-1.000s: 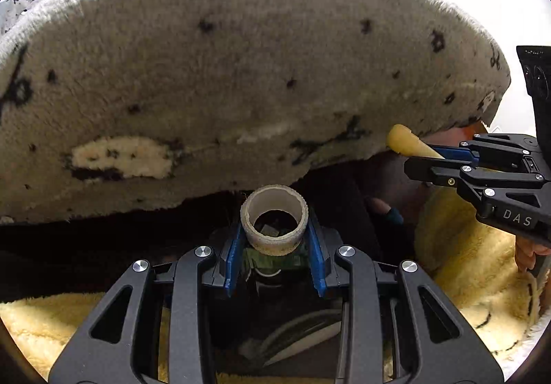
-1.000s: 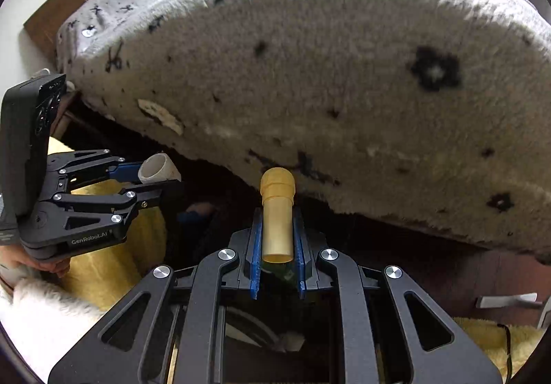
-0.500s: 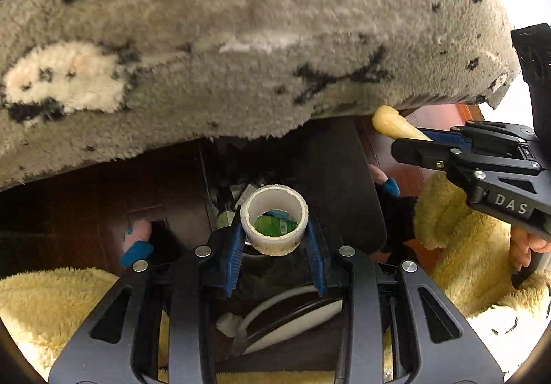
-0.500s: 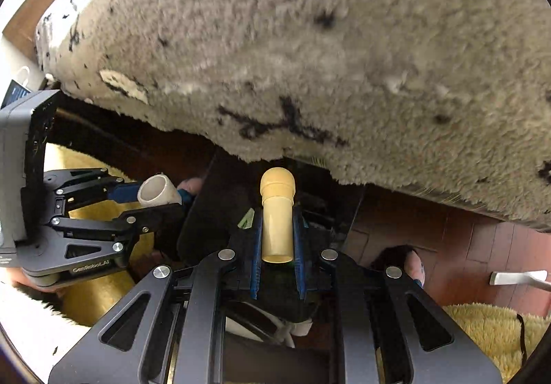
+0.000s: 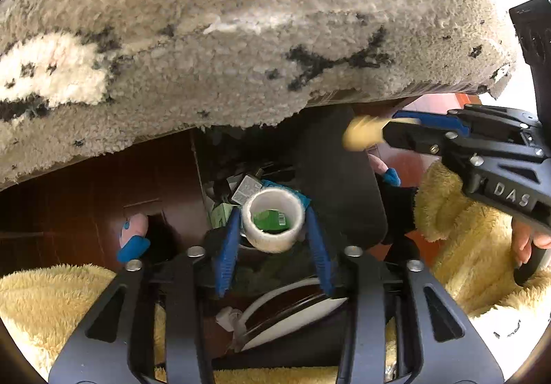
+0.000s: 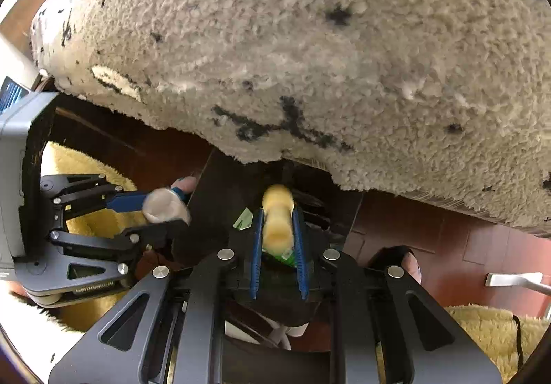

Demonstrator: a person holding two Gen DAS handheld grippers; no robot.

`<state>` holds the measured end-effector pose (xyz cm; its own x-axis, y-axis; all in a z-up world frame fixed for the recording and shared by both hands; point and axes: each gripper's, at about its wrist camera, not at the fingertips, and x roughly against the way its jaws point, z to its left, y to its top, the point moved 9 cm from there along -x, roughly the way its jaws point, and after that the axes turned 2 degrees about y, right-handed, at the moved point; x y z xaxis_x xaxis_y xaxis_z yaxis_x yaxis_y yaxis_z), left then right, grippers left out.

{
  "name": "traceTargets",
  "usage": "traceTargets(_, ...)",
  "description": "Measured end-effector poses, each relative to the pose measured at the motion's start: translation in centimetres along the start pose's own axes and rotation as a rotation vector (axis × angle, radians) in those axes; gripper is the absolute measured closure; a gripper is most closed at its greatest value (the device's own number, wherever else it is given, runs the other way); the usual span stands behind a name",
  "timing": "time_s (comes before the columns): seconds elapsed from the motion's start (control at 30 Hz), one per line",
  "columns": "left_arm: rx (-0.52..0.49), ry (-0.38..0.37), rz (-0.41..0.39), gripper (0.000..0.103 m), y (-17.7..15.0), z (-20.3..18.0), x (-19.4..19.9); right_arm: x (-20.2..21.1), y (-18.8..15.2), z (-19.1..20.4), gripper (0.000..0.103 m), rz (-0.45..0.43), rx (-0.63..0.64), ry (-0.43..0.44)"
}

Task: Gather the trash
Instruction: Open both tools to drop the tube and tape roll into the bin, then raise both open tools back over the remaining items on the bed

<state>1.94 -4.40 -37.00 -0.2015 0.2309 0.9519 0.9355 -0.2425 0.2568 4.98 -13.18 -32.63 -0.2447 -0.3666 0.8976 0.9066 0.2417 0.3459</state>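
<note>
The shaggy rug hangs over the far side. Below both tools the black bin stands open, partly filled with cartons.

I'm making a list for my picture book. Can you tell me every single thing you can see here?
Tape roll core: one, whitish, between the left gripper's fingers.
Yellow tube: one, blurred, between the right gripper's fingers.
Trash bin: one, dark, on the floor below both grippers, packaging inside.
Green carton: one, in the bin, seen through the core.
Rug: one, shaggy grey with black marks, behind the bin.
Wooden floor: reddish-brown.
Fluffy yellow clothing: at the edges.
Left gripper: black, blue pads.
Right gripper: black, blue pads.
</note>
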Motion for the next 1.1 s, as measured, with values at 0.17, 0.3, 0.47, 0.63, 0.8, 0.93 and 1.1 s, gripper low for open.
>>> traceTargets(0.17,0.013,0.019,-0.023,0.04,0.3,0.6,0.7,1.6,0.7,-1.6,0.041,-0.057,-0.045,-0.035)
traceTargets(0.3,0.033,0.018,-0.068,0.02,1.1,1.0,2.4,3.4,1.6,-2.1,0.026,-0.125,-0.062,-0.038)
traceTargets(0.47,0.004,0.054,-0.156,0.008,2.7,1.1,6.1,6.9,3.3,-2.3,0.012,-0.234,-0.023,-0.057)
traceTargets(0.63,0.002,0.095,-0.284,0.008,5.3,1.7,11.8,11.7,6.2,-2.1,0.012,-0.388,0.054,-0.105)
traceTargets(0.8,-0.015,0.157,-0.404,0.008,8.4,2.9,17.1,15.4,9.2,-2.9,0.012,-0.48,0.08,-0.121)
traceTargets(0.93,-0.02,0.2,-0.463,0.008,10.7,4.0,20.0,17.4,11.7,-3.2,0.012,-0.524,0.091,-0.126)
traceTargets(1.1,-0.01,0.221,-0.495,0.008,13.9,5.3,21.5,18.9,14.7,-4.2,0.012,-0.543,0.063,-0.124)
